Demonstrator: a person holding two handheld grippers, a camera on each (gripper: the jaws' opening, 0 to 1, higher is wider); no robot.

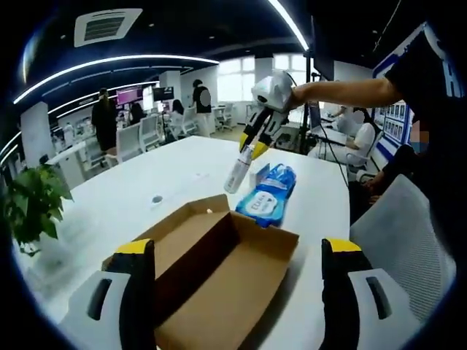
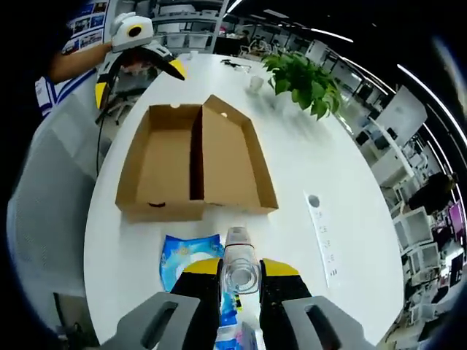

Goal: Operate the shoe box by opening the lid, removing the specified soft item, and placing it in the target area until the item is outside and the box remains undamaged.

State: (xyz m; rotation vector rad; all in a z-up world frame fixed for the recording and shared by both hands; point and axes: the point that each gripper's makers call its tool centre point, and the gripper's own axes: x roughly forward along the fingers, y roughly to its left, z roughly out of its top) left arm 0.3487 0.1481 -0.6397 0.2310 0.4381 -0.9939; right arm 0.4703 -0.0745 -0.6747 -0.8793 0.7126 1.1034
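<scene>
Shoe box [image 2: 195,162] sits open on the white surface [image 2: 306,146], lid [image 2: 235,157] folded flat beside the tray, both halves looking empty in the right gripper view. So lid step judged done, and contents are out. Cardboard is plain brown, with no tears or crushed corners that I can see.

Soft item, likely the blue wipes pack [image 2: 191,262]: lying flat on the surface just outside the box, at 6 o'clock of it in the right gripper view, at 1 o'clock of it in the left gripper view [image 1: 267,194]. Glossy blue plastic with a white label, slightly puffy, looks squashy and easy to dent. Whether that spot is the target area, cannot tell.

Right tongs [image 2: 241,271] pinch a small clear bottle [image 2: 239,264] between the yellow-tipped jaws, held up off the surface above the pack; the left gripper view shows it hanging tilted from those tongs [image 1: 252,146], cap end down [image 1: 237,175]. Probably held clear so it can be set down away from the box.

Left tongs [image 1: 237,251] spread wide, nothing between the jaws, hovering over the near corner of the box [image 1: 211,270], probably parked there to steady it if needed.

Potted plant [image 2: 303,80] stands at 1 o'clock of the box, well apart.
</scene>
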